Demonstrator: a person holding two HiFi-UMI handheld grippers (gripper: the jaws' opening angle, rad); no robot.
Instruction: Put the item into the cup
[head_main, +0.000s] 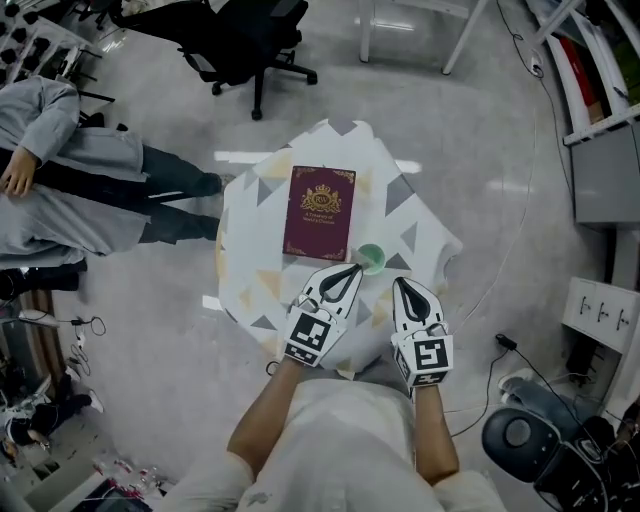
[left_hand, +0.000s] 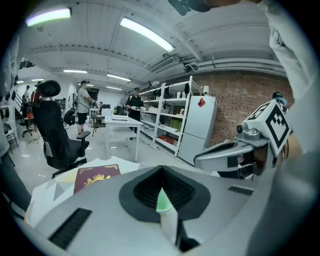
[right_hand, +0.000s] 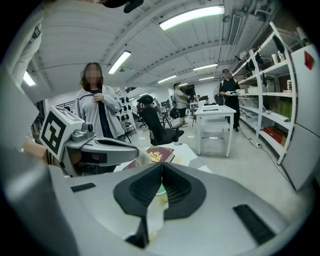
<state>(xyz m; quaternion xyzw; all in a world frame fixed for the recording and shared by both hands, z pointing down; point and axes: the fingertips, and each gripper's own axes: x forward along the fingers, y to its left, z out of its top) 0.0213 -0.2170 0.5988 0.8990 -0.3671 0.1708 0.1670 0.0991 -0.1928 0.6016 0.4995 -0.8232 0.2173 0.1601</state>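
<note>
On the table (head_main: 425, 228), the green cup (head_main: 371, 258) stands just right of the maroon book (head_main: 320, 212). The left gripper (head_main: 354, 269) and right gripper (head_main: 397, 282) flank its near side, fingers pressed together. An office chair (head_main: 245, 40) stands far behind.

A maroon book (head_main: 320, 212) is lying flat on the patterned tabletop (head_main: 250, 265). A black office chair (head_main: 240, 42) is standing beyond it, and a person in grey (head_main: 62, 190) is standing at the left.
</note>
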